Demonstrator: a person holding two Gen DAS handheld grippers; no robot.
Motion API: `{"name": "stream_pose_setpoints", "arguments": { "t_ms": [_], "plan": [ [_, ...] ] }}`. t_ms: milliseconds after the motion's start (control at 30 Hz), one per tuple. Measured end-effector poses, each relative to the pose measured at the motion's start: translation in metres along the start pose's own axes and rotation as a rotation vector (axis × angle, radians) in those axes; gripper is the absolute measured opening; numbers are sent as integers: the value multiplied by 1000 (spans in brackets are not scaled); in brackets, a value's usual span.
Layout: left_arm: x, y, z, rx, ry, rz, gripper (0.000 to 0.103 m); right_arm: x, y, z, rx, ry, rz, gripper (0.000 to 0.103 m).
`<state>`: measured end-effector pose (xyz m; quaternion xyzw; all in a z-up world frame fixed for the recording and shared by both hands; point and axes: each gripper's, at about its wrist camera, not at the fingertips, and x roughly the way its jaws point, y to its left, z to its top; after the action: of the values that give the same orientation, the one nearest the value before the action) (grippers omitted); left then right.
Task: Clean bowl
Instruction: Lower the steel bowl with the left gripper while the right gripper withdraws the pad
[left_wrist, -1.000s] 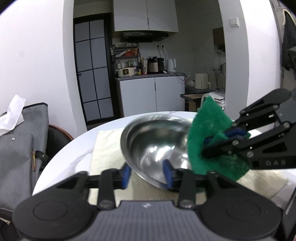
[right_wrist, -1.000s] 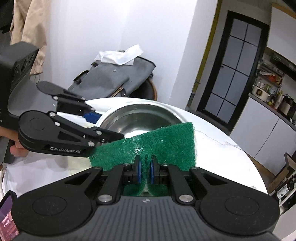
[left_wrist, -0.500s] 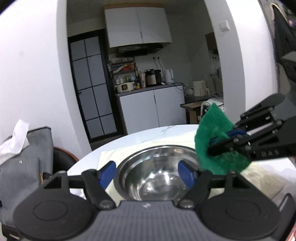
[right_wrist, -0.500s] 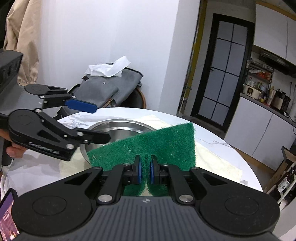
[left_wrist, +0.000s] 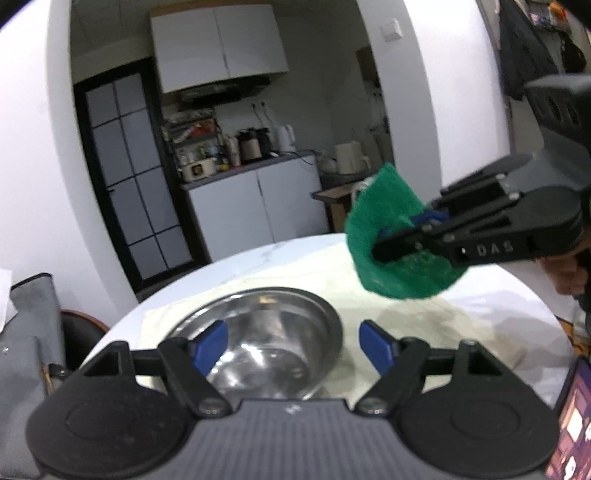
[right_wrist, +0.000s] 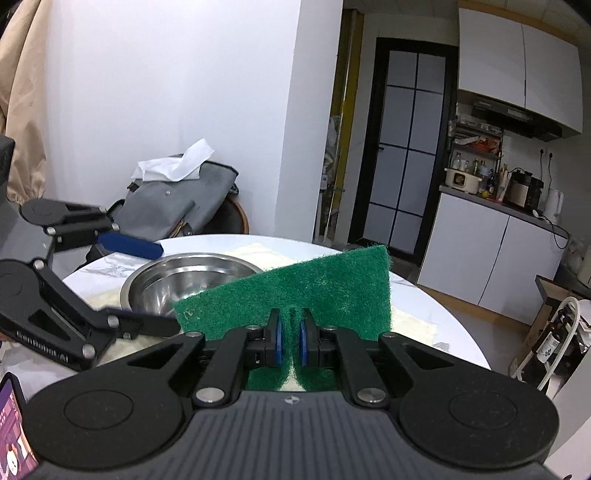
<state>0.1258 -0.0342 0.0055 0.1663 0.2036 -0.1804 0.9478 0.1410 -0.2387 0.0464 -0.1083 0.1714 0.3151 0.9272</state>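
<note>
A steel bowl (left_wrist: 273, 332) sits upright on a pale cloth (left_wrist: 424, 317) on the round white table (left_wrist: 517, 295); it also shows in the right wrist view (right_wrist: 184, 277). My left gripper (left_wrist: 293, 345) is open and empty, held just above the bowl's near rim. My right gripper (right_wrist: 290, 338) is shut on a green scouring pad (right_wrist: 306, 291), held in the air to the right of the bowl and above the table. In the left wrist view the pad (left_wrist: 388, 251) hangs folded from the right gripper (left_wrist: 399, 236).
A grey bag (right_wrist: 177, 210) with a white tissue on top sits on a chair by the table's far left. A phone (left_wrist: 569, 424) lies at the table's near right edge. Kitchen cabinets (left_wrist: 258, 206) stand behind.
My left gripper let go of the bowl's rim, opened wide and pulled back and up. The bowl now rests level on the cloth. My right gripper lifted the pad up and away.
</note>
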Motion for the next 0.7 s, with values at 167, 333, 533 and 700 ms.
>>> {"name": "stream_pose_setpoints", "arguments": {
  "t_ms": [167, 333, 533, 700],
  "plan": [
    [14, -6, -3, 20, 52, -42, 78, -3, -2, -6, 9, -9, 14, 10],
    [26, -8, -7, 29, 99, -46, 71, -3, -5, -12, 18, -1, 19, 10],
    [37, -4, -14, 30, 137, -41, 70, -6, -9, -14, 35, -7, 8, 10],
    [44, 7, -18, -23, 156, -46, 50, -5, -5, -15, 20, -10, 24, 10]
  ]
}}
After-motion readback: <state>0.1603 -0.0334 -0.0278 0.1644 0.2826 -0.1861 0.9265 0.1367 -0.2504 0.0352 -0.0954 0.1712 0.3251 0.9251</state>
